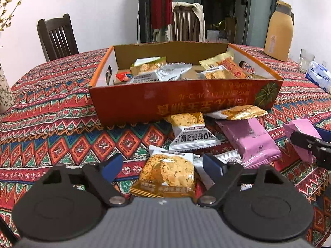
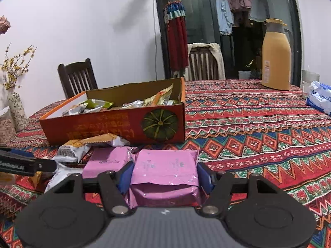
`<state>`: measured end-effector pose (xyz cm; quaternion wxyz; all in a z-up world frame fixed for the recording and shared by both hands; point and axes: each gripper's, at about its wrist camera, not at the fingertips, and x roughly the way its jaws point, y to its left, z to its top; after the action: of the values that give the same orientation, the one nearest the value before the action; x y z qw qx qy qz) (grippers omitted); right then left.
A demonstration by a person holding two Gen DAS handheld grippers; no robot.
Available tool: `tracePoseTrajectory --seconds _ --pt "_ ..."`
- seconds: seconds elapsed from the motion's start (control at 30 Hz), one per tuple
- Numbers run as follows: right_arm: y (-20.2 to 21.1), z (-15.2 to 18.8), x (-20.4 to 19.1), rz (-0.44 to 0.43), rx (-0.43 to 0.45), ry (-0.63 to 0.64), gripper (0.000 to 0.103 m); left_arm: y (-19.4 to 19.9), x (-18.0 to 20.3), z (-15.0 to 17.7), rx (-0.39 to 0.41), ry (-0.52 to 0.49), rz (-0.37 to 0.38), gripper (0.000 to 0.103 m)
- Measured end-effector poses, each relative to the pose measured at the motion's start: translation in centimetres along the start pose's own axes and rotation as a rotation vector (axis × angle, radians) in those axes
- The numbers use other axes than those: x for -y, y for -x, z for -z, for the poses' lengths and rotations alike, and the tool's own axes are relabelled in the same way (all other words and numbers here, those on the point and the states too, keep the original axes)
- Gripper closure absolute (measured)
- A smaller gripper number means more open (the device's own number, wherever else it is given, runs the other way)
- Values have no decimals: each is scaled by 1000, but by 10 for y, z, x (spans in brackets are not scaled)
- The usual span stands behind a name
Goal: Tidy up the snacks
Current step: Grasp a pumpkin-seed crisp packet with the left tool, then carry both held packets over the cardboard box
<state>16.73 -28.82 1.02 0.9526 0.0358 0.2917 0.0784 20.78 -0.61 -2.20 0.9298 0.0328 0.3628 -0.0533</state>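
Pink foil snack packet sits clamped between the blue pads of the right gripper, near the orange cardboard box of snacks. Left gripper stands open astride a gold-and-white biscuit packet on the patterned tablecloth, pads not touching it.

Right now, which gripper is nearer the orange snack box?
Neither clearly; both sit just short of the orange box. The left gripper straddles a gold cracker packet; the right gripper is shut on a pink packet.
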Motion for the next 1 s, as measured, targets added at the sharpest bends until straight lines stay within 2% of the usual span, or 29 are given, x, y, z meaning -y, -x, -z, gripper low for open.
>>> tracePoseTrajectory --seconds 0.07,0.13,0.2,0.23,0.53,1.0 --pt "-1 1 -2 -7 -1 13 38 -3 0 0 -10 4 10 29" --pt "-1 1 -4 -14 -1 20 38 -6 0 0 -23 19 20 31" --pt "-1 2 -4 -19 0 19 38 -8 -1 1 -36 28 31 42" --pt "-1 1 -4 -22 1 18 38 -9 -1 1 -43 29 38 51" --pt "1 2 -4 -32 9 20 38 -2 2 6 -23 7 40 53" --pt "2 2 -5 -21 18 25 38 28 -9 1 89 41 19 54"
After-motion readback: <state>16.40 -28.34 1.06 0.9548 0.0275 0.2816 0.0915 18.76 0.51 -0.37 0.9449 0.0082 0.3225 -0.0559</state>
